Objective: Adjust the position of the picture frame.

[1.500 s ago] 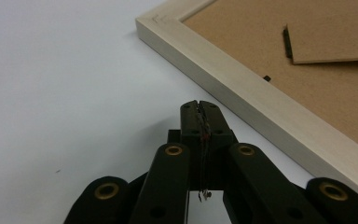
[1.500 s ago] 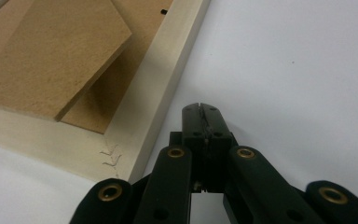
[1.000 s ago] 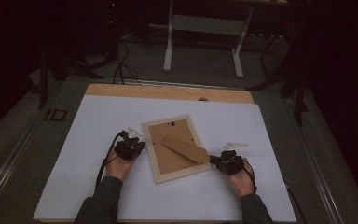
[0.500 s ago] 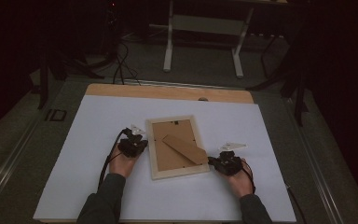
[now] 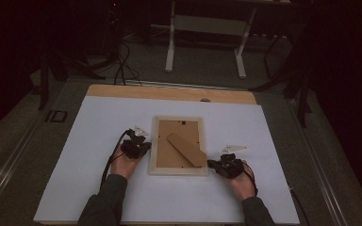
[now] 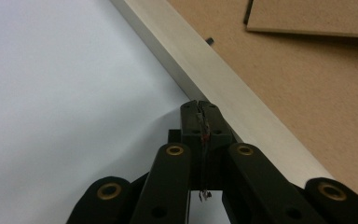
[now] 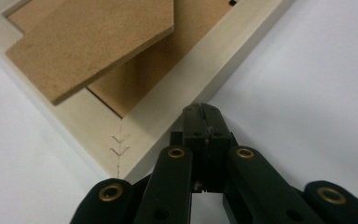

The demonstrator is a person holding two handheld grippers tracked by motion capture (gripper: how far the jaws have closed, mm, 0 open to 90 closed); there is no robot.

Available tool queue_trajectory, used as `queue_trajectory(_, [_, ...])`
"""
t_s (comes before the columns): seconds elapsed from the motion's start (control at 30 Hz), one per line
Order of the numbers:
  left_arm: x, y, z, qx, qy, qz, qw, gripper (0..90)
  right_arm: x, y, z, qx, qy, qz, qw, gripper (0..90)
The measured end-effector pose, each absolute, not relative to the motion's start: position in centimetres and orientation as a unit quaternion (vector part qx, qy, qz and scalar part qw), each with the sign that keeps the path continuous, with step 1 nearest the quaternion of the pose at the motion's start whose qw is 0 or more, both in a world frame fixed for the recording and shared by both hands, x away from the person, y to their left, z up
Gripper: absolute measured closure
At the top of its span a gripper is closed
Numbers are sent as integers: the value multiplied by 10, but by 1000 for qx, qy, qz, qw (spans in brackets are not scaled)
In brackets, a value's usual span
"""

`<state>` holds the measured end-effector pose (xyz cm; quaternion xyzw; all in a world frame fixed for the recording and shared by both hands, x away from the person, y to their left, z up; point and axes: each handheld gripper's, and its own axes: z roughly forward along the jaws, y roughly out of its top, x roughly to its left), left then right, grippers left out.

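Observation:
A pale wooden picture frame lies face down on the white sheet, its brown backing board up and the easel stand slanting across it. My left gripper is shut with nothing in it. In the left gripper view its tips rest against the frame's long left rail. My right gripper is also shut and holds nothing. In the right gripper view its tips touch the outer edge of the frame near the lower right corner, below the stand.
The white sheet covers most of the wooden table. Beyond the far edge are the dark floor, cables and a white stand's legs. Open sheet lies left, right and in front of the frame.
The frame has turned from tilted to square with the table, and it sits slightly farther right. Both shut grippers stayed against its edges and moved with it.

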<state>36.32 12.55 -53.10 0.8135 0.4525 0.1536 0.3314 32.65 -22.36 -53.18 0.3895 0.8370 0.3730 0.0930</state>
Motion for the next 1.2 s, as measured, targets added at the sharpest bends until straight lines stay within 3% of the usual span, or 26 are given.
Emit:
queue_trajectory(0.6, [361, 136, -530, 811, 449, 156, 340, 900, 314, -208, -531, 339, 861, 370, 74, 900])
queue_trajectory(0.8, [344, 146, -527, 800, 453, 148, 365, 900, 313, -205, -532, 330, 863, 376, 69, 900])
queue_trajectory(1.03, [316, 165, -519, 780, 468, 189, 369, 900, 309, -194, -532, 300, 875, 375, 60, 900])
queue_trajectory(1.2, [303, 170, -519, 775, 474, 187, 372, 896, 309, -190, -532, 297, 876, 375, 58, 899])
